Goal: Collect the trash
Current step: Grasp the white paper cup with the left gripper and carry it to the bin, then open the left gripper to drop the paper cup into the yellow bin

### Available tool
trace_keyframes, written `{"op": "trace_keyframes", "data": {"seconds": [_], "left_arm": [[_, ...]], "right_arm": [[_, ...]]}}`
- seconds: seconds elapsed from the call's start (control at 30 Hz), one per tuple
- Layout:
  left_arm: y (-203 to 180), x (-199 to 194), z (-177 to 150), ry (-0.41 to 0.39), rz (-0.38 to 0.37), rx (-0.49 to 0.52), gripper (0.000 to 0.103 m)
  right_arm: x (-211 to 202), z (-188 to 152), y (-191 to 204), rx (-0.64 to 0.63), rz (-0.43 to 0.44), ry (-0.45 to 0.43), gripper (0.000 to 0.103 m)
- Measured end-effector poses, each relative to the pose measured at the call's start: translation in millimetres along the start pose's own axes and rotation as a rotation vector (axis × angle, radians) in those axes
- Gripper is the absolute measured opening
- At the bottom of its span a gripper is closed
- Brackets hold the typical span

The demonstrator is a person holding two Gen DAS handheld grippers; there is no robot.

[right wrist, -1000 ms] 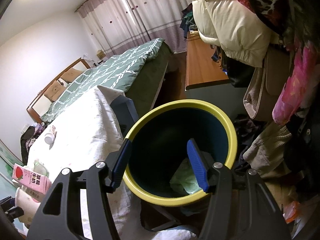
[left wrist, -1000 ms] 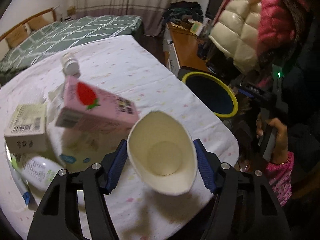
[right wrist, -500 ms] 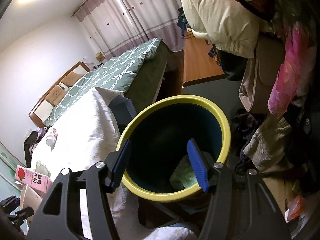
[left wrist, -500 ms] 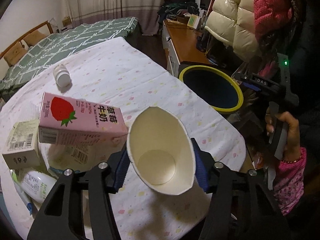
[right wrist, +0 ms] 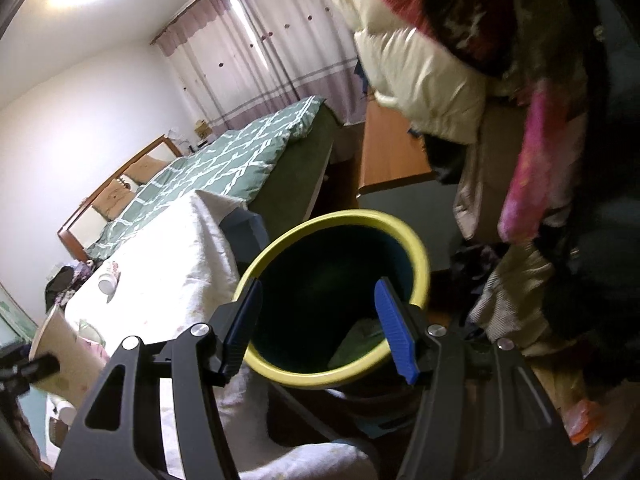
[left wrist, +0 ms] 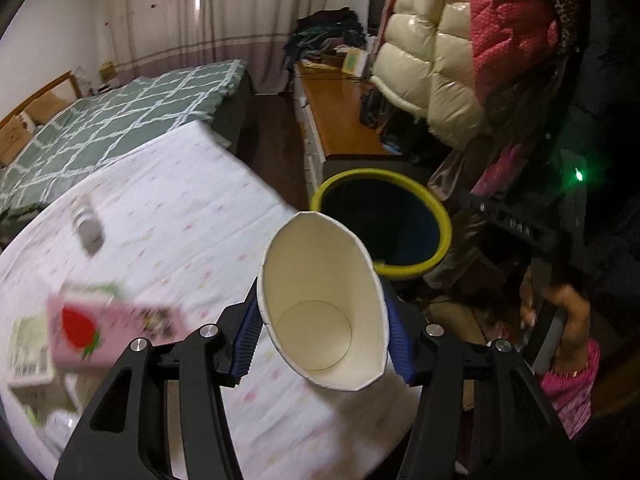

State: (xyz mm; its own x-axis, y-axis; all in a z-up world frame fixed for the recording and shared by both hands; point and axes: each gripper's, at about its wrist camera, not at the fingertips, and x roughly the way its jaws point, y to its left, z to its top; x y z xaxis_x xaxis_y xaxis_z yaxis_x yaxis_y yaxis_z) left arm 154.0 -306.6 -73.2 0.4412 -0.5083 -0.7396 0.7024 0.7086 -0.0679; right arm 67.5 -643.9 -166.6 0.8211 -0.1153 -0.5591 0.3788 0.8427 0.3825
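While its blue pads press in on both sides of a white paper cup (left wrist: pixel 324 308), squashing the rim into an oval, the left tool (left wrist: pixel 322 332) holds the cup above the edge of a surface (left wrist: pixel 180 200) covered with a pale dotted cloth, mouth toward the camera and empty inside. Just beyond the cup stands a dark bin with a yellow rim (left wrist: pixel 436 204), on the floor beside the surface. The right tool (right wrist: pixel 320 320) hovers over that same bin, its jaws standing partly apart with nothing between them; something green (right wrist: pixel 360 344) lies at the bottom of the bin. On the cloth to the left are a pink strawberry milk carton (left wrist: pixel 104 332), blurred, a small white bottle (left wrist: pixel 86 224) lying on its side, and a pale box (left wrist: pixel 28 352). A hand in a pink sleeve (left wrist: pixel 568 320) grips the right tool's handle. A bed with a green checked cover (left wrist: pixel 112 120) fills the background.
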Motion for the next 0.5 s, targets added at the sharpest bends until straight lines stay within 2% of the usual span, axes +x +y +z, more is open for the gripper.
{"op": "trace_keyframes", "data": {"seconds": [0.1, 0.23, 0.5], "left_arm": [[-18.9, 20.8, 27.8, -0.006, -0.047, 0.032, 0.054], [-39.1, 54.9, 57.7, -0.007, -0.074, 0.048, 0.054], [-70.2, 126.3, 91.5, 0.03, -0.075, 0.066, 0.054]], "right_arm": [[-12.9, -0.6, -10.1, 0.005, -0.022, -0.022, 0.058], [-26.4, -2.4, -23.5, 0.013, -0.05, -0.038, 0.06], [-34.8, -10.3, -49.6, 0.037, -0.079, -0.019, 0.06]]}}
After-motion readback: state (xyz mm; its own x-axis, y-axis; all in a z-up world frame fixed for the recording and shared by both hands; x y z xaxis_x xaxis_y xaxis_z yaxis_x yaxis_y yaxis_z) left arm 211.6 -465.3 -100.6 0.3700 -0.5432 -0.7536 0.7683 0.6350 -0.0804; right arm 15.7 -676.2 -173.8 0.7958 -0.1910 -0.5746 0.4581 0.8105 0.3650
